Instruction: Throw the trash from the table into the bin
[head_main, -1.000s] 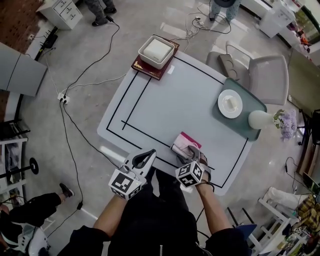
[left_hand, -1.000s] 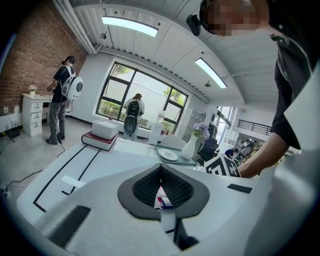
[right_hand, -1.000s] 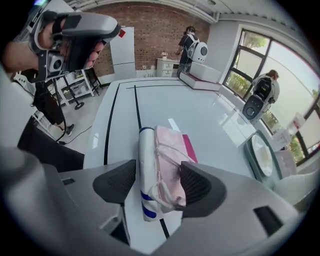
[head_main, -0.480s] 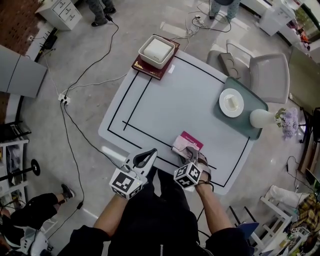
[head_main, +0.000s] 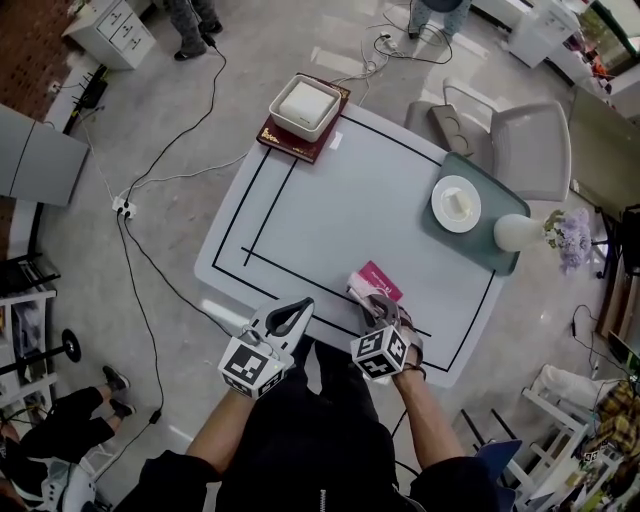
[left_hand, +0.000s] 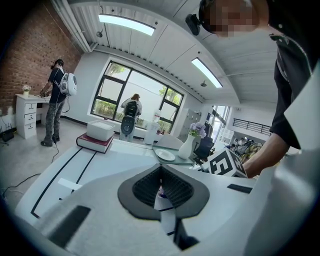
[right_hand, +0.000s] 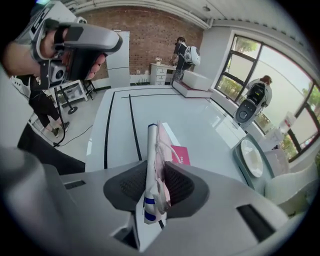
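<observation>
No legible text; white lettering on the pink packet (right_hand: 178, 153) too small.

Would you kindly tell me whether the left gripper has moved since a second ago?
No. The left gripper stays over the near edge of the white rectangular table, as far from its near-left corner as before.

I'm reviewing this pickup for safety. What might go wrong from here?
The fingers of the right gripper have just been closing on the crumpled white and pink paper wrapper, a thin piece with loose ends, so it may slip out. The flat pink packet next to it on the white table could be dragged along or forgotten. Black cables cross the floor: a trip risk.
</observation>
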